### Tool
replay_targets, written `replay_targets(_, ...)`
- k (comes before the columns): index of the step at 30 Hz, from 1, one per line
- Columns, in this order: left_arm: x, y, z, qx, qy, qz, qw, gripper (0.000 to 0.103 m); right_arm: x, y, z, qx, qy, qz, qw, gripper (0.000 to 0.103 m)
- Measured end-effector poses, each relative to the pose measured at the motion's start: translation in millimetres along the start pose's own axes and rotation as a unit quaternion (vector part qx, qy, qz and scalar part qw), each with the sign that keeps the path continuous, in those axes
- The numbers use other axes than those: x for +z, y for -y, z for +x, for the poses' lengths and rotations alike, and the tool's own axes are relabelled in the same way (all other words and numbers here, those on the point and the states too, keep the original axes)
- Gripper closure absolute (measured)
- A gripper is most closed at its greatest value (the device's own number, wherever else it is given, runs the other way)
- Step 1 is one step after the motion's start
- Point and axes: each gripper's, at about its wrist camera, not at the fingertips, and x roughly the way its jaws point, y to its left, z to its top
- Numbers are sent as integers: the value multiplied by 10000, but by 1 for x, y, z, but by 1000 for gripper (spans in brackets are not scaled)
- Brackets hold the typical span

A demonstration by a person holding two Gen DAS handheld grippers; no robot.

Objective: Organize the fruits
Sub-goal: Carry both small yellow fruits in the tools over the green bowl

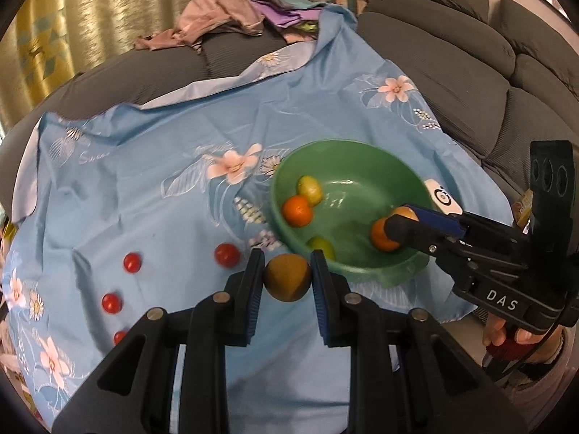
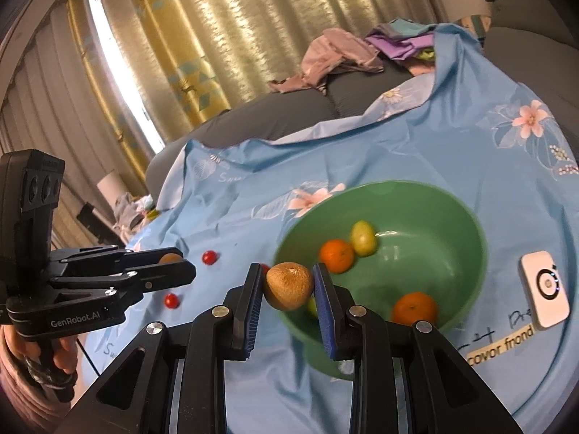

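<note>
The green bowl (image 1: 347, 166) sits on the blue cloth (image 1: 144, 181), holding oranges and limes. The left gripper (image 1: 286, 278) and right gripper (image 2: 287, 287) are each clamped on a brown fruit near its rim; released short, either fruit could roll toward the stray tomatoes (image 1: 227, 255)

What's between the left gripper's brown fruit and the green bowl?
Nothing visible. The brown fruit in the left gripper hangs just before the near rim of the green bowl; the right gripper occupies the bowl's right side.
</note>
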Motion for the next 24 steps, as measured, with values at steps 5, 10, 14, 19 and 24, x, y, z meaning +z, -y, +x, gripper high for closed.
replay_targets(5,13,13,13,-104,-49,125,9999,78,2,16,-5,-151,68,140,9998,73)
replay_targets(10,26,29,27,-185,-77,275,9994,78,1,32,-6,-422,66,270,9987,73)
replay_targets(14,32,37,38,-208,-139,403,9989,78,2,42,-7,-527,74,329,9980,73)
replay_targets(19,36,45,52,-227,-240,511,9981,78,2,49,-6,-586,69,374,9976,73)
replay_targets(24,36,50,63,-219,-344,598,9974,78,1,57,-5,-614,50,430,9972,73)
